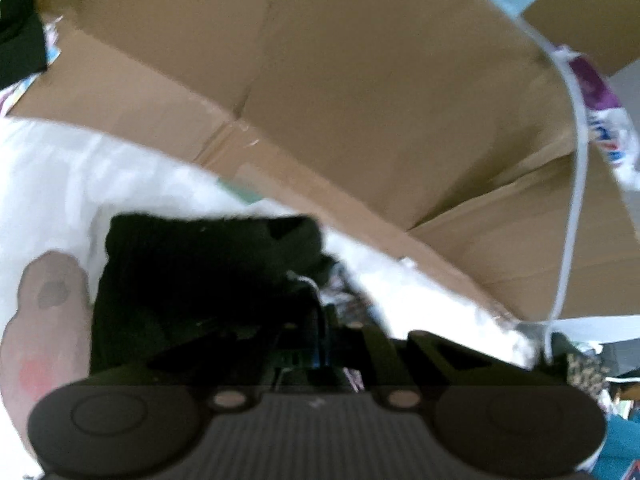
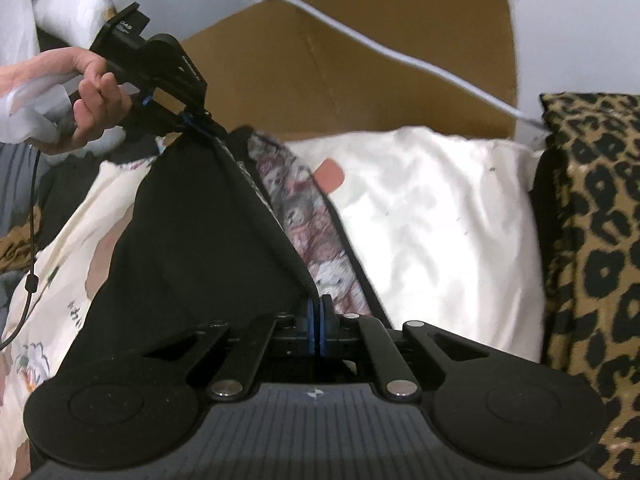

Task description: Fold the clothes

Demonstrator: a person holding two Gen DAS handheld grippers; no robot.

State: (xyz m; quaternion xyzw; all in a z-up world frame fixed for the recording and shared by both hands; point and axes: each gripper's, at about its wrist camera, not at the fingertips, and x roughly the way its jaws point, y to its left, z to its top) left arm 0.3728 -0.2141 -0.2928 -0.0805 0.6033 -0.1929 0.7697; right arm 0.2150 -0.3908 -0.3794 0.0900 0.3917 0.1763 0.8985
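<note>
Black garment [image 2: 192,240] hangs taut above the white pillow [image 2: 432,216], both grippers' fingers clamped on its edge: left gripper [image 2: 208,120], right gripper [image 2: 318,312]. Next, probably lay one half over the other.

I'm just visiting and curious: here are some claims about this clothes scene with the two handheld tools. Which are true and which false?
1. Both tools pinch the same black fabric garment. True.
2. The right gripper has its fingers wide open. False: they are shut on the garment's edge.
3. A brown cardboard box stands behind the white pillow. True.
4. The leopard-print cushion lies on the left. False: it is at the right edge.
5. A hand holds the left gripper. True.
</note>
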